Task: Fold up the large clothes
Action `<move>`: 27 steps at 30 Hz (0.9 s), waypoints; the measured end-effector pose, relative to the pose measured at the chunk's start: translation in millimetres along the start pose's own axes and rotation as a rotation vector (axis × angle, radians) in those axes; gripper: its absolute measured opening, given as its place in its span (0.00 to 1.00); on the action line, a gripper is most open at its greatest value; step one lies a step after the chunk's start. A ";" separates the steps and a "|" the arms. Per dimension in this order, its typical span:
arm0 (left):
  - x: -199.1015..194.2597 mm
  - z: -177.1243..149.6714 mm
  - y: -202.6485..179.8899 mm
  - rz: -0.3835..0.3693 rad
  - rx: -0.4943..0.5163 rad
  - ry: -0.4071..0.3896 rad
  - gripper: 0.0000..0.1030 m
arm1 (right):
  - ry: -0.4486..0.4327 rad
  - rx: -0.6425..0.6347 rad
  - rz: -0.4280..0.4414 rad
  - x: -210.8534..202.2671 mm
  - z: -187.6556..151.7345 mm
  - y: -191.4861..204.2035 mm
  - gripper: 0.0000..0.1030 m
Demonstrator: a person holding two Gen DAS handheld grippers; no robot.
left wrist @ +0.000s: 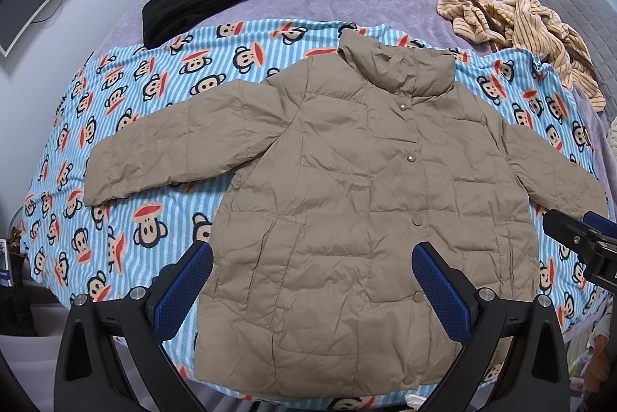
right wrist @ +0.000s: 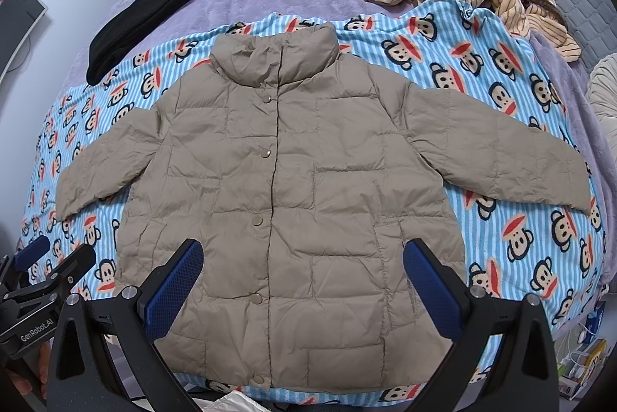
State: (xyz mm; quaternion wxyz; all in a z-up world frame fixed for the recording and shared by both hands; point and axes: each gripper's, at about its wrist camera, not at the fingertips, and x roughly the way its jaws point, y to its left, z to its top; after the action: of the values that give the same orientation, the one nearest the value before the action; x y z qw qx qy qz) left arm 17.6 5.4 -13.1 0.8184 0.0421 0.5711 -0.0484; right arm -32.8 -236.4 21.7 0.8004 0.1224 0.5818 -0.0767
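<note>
Left wrist view: tan jacket (left wrist: 347, 188) lies spread flat, centre frame, unfolded; left claw (left wrist: 312, 281) and right claw (right wrist: 302, 277) gape wide, empty.

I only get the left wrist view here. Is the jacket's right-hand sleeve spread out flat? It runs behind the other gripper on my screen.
Observer: Yes, the right wrist view shows that sleeve fully extended on the monkey-print blanket.
Operator: Is the right gripper holding anything?
Observer: No, the right gripper is open above the tan puffer jacket.
Operator: Anything beside the bed there?
Observer: A cluttered box sits at the bed's lower right edge.
</note>
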 end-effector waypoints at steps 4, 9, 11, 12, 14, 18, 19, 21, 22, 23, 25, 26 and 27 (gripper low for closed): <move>3.9 -4.0 0.7 -0.005 -0.005 0.001 1.00 | 0.002 0.001 0.000 0.9 0.6 0.4 1.00; 9.9 -10.4 2.3 -0.048 -0.010 0.024 1.00 | 0.009 0.017 0.032 4.1 -0.6 -0.6 1.00; 12.9 -13.3 4.3 -0.051 -0.014 0.032 1.00 | 0.010 0.029 0.055 5.9 -3.0 -1.6 1.00; 14.5 -12.3 6.7 -0.055 -0.021 0.040 1.00 | 0.010 0.032 0.062 7.0 -4.5 -1.1 1.00; 20.9 -11.7 14.4 -0.074 -0.039 0.059 1.00 | 0.005 0.031 0.071 10.6 -7.3 4.4 1.00; 39.9 -16.8 36.0 -0.096 -0.089 0.089 1.00 | 0.006 0.061 0.117 19.6 -9.5 11.4 1.00; 45.9 -16.0 43.2 -0.101 -0.107 0.096 1.00 | 0.016 0.069 0.136 23.6 -8.5 13.8 1.00; 59.9 -18.7 59.2 -0.116 -0.151 0.107 1.00 | 0.040 0.081 0.171 35.4 -11.8 21.9 1.00; 67.2 -18.3 67.8 -0.121 -0.174 0.113 1.00 | 0.048 0.085 0.182 40.9 -12.7 26.5 1.00; 74.8 -19.8 76.9 -0.126 -0.199 0.115 1.00 | 0.057 0.087 0.195 47.2 -14.8 32.3 1.00; 89.7 -18.4 97.3 -0.138 -0.248 0.110 1.00 | 0.095 0.092 0.219 62.4 -19.9 45.8 1.00; 96.7 -18.0 107.5 -0.140 -0.272 0.109 1.00 | 0.118 0.093 0.229 70.6 -20.9 51.7 1.00; 103.6 -17.7 118.4 -0.146 -0.299 0.104 1.00 | 0.149 0.090 0.231 80.5 -21.8 58.4 1.00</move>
State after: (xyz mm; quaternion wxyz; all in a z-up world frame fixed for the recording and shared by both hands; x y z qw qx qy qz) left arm 51.8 121.8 -114.9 0.7792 -0.1191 0.6150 -0.0199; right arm -12.1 -172.7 -55.0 0.7523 0.2297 0.6175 -0.0006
